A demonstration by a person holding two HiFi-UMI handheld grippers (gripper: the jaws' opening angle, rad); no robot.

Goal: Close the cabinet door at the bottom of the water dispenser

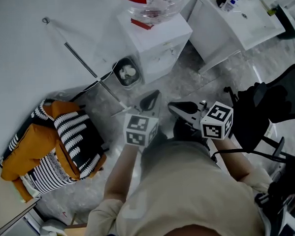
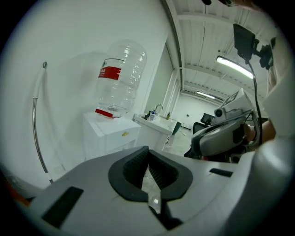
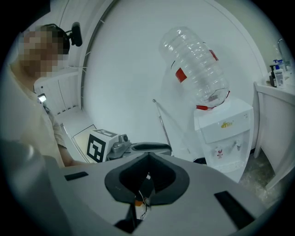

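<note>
Head view: left tongs (image 1: 151,97) and right tongs (image 1: 179,108) are both pressed together and empty. The water dispenser (image 1: 156,40) stands far; we can't judge its cabinet door. We'd push the free edge squarely, until flush.

water dispenser (image 1: 156,40) white, top centre | bottle (image 2: 120,78) clear, red label band | cushions (image 1: 50,149) orange with black-and-white stripes, lower left | marker cubes (image 1: 140,130) black-and-white squares | floor (image 1: 180,83) grey, mottled | shirt (image 1: 190,187) beige
</note>
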